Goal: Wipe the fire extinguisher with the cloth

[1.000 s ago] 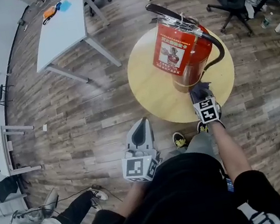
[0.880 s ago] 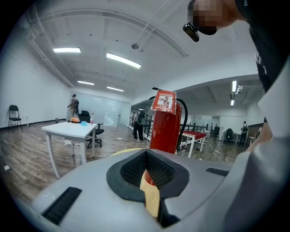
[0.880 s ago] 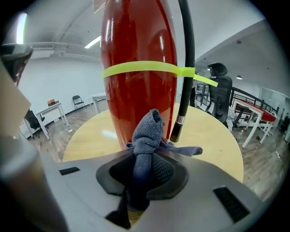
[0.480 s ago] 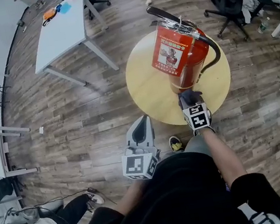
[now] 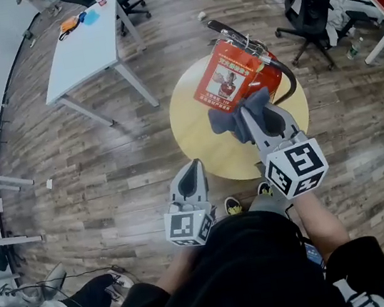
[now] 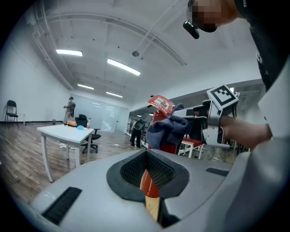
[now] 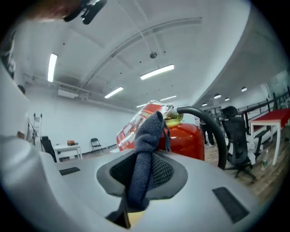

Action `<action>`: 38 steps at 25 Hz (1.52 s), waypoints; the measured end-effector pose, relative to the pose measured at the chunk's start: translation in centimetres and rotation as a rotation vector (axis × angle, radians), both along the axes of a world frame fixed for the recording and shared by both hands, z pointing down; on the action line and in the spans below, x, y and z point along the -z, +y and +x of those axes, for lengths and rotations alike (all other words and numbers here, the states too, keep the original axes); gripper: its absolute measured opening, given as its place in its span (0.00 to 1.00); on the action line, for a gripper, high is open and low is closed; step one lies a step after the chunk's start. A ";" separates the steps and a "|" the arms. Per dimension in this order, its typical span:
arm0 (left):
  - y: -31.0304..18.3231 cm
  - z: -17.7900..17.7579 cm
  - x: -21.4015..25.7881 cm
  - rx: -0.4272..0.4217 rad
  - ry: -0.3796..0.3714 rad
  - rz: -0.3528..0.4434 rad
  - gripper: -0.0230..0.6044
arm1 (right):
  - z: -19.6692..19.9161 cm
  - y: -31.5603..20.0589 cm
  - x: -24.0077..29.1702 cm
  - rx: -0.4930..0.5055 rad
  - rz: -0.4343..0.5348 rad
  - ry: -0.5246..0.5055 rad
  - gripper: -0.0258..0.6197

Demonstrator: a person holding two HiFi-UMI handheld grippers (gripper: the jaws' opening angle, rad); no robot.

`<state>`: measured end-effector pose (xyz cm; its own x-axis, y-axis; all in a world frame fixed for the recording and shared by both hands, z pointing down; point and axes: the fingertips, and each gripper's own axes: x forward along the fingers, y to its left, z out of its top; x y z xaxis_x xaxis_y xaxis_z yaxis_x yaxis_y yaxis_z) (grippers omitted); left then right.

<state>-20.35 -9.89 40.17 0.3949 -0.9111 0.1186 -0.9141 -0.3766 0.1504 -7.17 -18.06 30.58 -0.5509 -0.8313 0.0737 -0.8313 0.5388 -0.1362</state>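
On the round yellow table [image 5: 197, 137] in front of the person stands the red fire extinguisher [image 5: 268, 74], its black hose [image 5: 290, 90] curving down the right side. The right gripper [image 5: 250, 109] is clamped on the dark blue cloth [image 5: 230, 118]. Its own view shows the fabric pinched between the jaws and bunched above them, with the red cylinder just beyond. From the head view the bunched end sits over the lower front of the body, just below the label [image 5: 227, 78]. Whether it presses on the metal or hangs just off it, I cannot tell. The left gripper [image 5: 194, 167] hangs low near the person's body, well apart from the table. Its jaws are drawn almost together with nothing between them, only a sliver of red and yellow showing through the slit.

I judge this to be the wiping step itself, with the cloth brought up to the cylinder. The next move calls for laying the bunch firmly against the curved wall and stroking along it. The pinch must stay tight and the push gentle, since nothing steadies the tall body, and the stroke should keep clear of the hose
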 end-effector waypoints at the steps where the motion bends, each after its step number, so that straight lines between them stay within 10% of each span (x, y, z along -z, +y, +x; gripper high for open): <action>1: 0.0 0.2 0.2 -0.002 0.003 0.005 0.06 | -0.1 -0.1 0.3 0.010 -0.025 -0.047 0.15; 12: 1.0 -1.1 0.0 0.035 -0.007 -0.005 0.06 | -2.6 -1.5 -7.7 0.052 -0.415 -0.438 0.15; 26: 2.1 -2.1 -2.1 0.035 -0.018 -0.063 0.06 | 3.9 -0.5 -29.8 -0.317 -0.728 -0.273 0.14; 30: 2.1 -2.4 -2.6 0.038 -0.007 -0.073 0.06 | 8.9 -1.0 -25.0 -0.430 -0.506 -0.273 0.14; 38: 0.5 -1.6 -2.1 -0.007 0.007 -0.053 0.06 | 6.6 1.5 8.1 -0.067 0.287 -0.239 0.14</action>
